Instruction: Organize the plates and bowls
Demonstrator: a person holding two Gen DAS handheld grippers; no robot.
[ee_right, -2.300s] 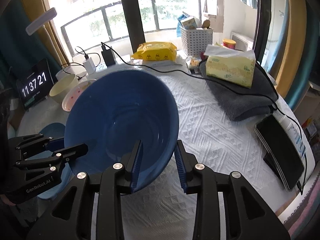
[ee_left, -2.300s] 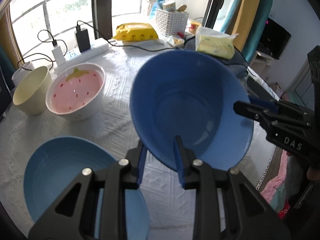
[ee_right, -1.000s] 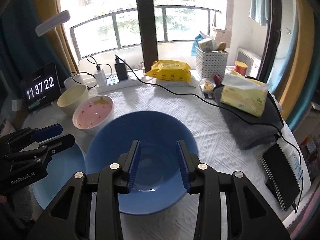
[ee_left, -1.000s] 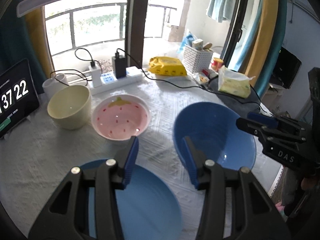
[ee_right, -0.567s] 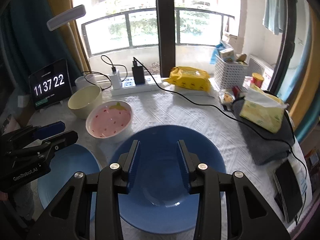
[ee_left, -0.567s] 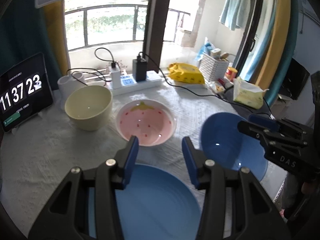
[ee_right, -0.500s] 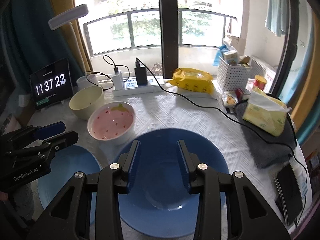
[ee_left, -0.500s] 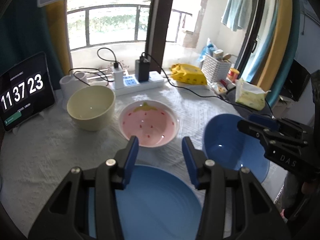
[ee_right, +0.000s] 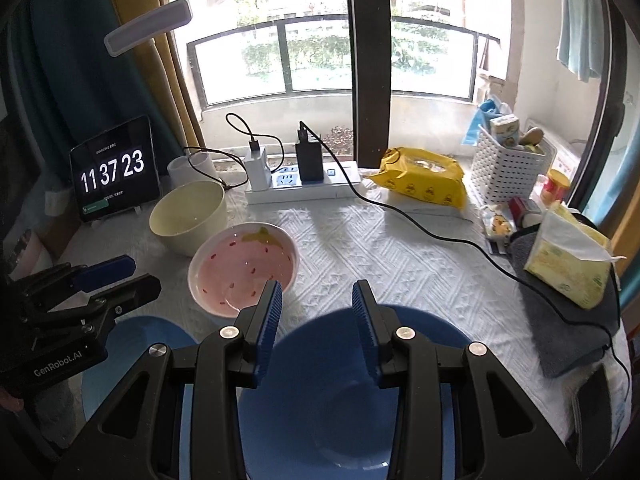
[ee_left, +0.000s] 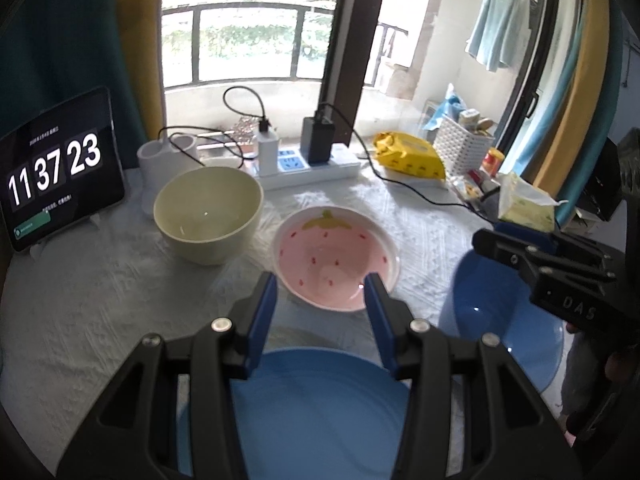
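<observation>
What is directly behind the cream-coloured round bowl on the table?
Behind the cream-coloured round bowl stand two white cylindrical cups with a black cable running past them, and beside those a tablet showing a clock. The bowl covers the cups' bases and the cloth there.

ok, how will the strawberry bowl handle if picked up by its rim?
The strawberry bowl looks glazed and glossy, so probably stiff, slippery and breakable. Its wide, shallow shape suggests it won't tip easily. A rim grip may let it swing.
</observation>
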